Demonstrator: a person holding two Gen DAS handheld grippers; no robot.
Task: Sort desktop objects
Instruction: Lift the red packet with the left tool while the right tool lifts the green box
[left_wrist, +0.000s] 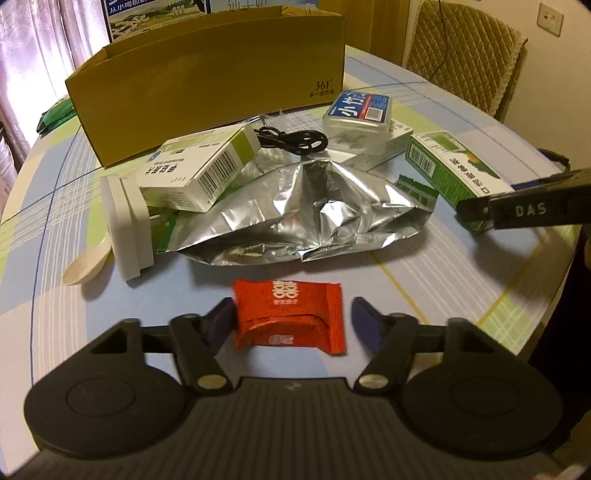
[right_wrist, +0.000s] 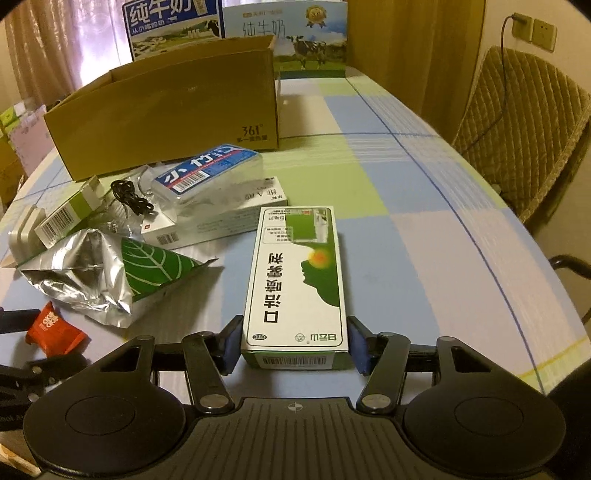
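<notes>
A red foil packet (left_wrist: 291, 314) lies flat on the checked tablecloth between the fingers of my left gripper (left_wrist: 291, 319), which is open; the left pad touches its edge and the right pad stands apart. The same packet (right_wrist: 55, 328) shows at the lower left of the right wrist view. My right gripper (right_wrist: 295, 345) is shut on the near end of a long green and white box (right_wrist: 295, 280) that lies on the table. In the left wrist view this box (left_wrist: 454, 173) sits at the right.
An open cardboard box (left_wrist: 207, 81) stands at the back. In front of it lie a crumpled silver foil bag (left_wrist: 303, 214), a white and green medicine box (left_wrist: 195, 170), a clear case with a blue label (left_wrist: 354, 114), a black cable (left_wrist: 295, 142), a white plug (left_wrist: 129, 225) and a spoon (left_wrist: 86, 266). A padded chair (right_wrist: 517, 129) stands at the right.
</notes>
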